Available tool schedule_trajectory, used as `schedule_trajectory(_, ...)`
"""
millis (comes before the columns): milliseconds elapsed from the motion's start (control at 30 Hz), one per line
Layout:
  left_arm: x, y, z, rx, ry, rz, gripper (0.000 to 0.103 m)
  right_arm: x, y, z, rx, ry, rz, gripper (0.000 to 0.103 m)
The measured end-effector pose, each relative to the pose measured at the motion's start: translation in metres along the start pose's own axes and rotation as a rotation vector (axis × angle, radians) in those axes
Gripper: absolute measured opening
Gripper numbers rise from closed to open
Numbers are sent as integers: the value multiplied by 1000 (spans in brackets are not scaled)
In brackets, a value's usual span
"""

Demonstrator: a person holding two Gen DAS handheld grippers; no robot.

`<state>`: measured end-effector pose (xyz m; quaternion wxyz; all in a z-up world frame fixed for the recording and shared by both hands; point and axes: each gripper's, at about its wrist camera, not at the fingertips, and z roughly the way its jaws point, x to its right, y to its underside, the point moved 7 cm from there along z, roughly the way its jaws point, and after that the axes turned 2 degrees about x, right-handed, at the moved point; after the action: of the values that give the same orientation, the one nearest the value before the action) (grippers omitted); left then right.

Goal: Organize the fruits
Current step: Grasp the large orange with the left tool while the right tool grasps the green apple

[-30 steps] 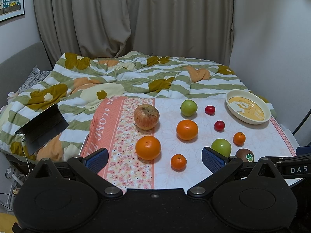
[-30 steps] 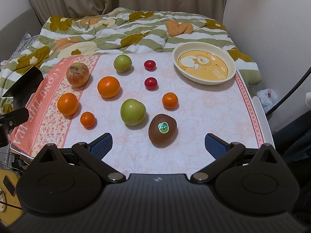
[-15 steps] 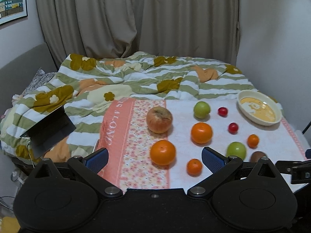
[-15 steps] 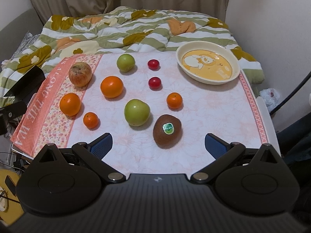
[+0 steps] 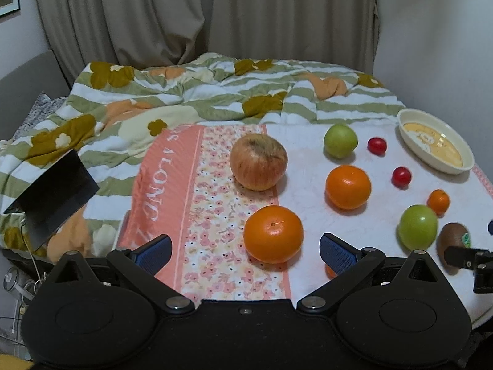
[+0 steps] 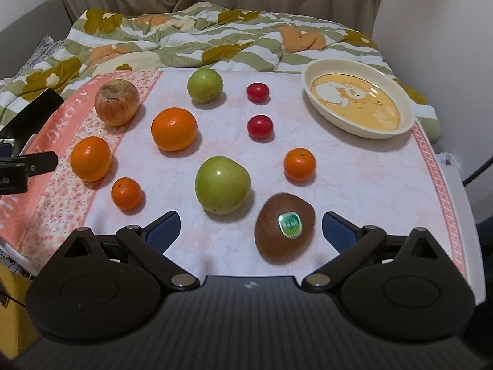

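**Round fruit, easy to knock away**

Both grippers, left gripper (image 5: 243, 248) and right gripper (image 6: 251, 226), hang spread wide, holding nothing. The kiwi (image 6: 285, 232) sits nearest right, the dish (image 6: 406, 108) far right. A clumsy approach could roll it off the near edge.

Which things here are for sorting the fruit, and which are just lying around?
For the job: red apple, two green apples, two big oranges, two small oranges, two red cherry tomatoes, kiwi, dish.

Just lying about: quilt, black tablet, curtains.
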<state>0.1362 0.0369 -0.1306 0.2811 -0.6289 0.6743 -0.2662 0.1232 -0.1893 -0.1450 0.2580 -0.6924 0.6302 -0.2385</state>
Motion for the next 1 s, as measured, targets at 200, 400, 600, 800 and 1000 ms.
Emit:
schedule_trajectory(200, 2, 2, 35, -26, 11, 7, 103, -11, -9, 29, 31, -6, -92, 103)
schedule_trajectory(400, 4, 1, 56, -55, 27, 0, 97, -25, -13, 41, 30, -44, -140, 96)
schedule_trajectory(600, 9, 2, 69, -82, 73, -11, 82, -32, -13, 57, -1, -54, -154, 83)
schedule_trajectory(800, 17, 5, 75, -103, 116, -13, 66, -29, -12, 67, -20, -42, -155, 82)
schedule_trajectory(1000, 20, 6, 73, -98, 117, -7, 65, -27, -10, 72, -35, -44, -149, 80)
